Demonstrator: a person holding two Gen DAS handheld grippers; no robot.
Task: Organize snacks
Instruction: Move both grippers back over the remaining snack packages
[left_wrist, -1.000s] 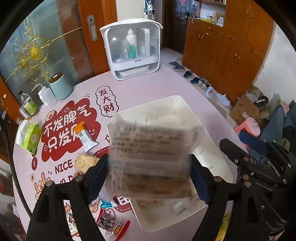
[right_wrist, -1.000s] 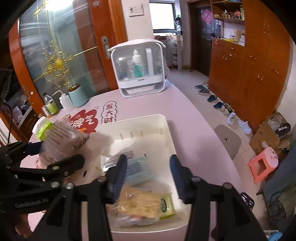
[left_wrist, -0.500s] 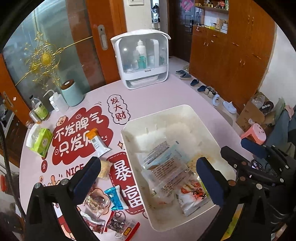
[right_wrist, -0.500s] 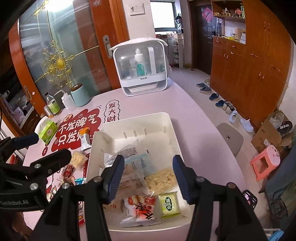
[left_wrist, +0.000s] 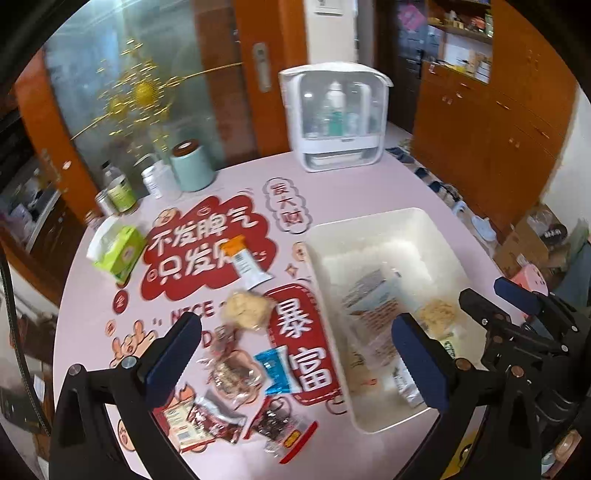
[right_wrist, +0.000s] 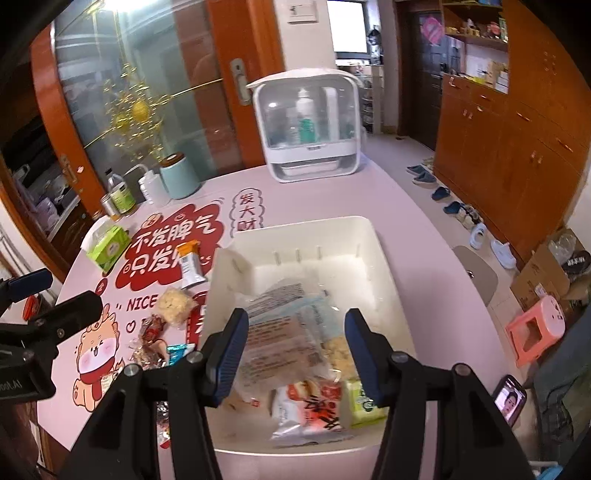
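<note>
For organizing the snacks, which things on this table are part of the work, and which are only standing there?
Part of the work:
- white bin, already holding several packets
- orange-topped packet
- pale puffed snack bag
- blue packet
- dark red packets

Only standing there:
- white cabinet with bottles
- teal canister
- green tissue pack
- small bottles

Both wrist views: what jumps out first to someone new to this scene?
The white bin on the pink table, already holding several snack packets, with the right gripper hovering open above them. Left of the bin, loose snacks lie over the red printed lettering, the empty, wide-open left gripper above them. At the table's far edge stands a white clear-fronted cabinet of bottles.
</note>
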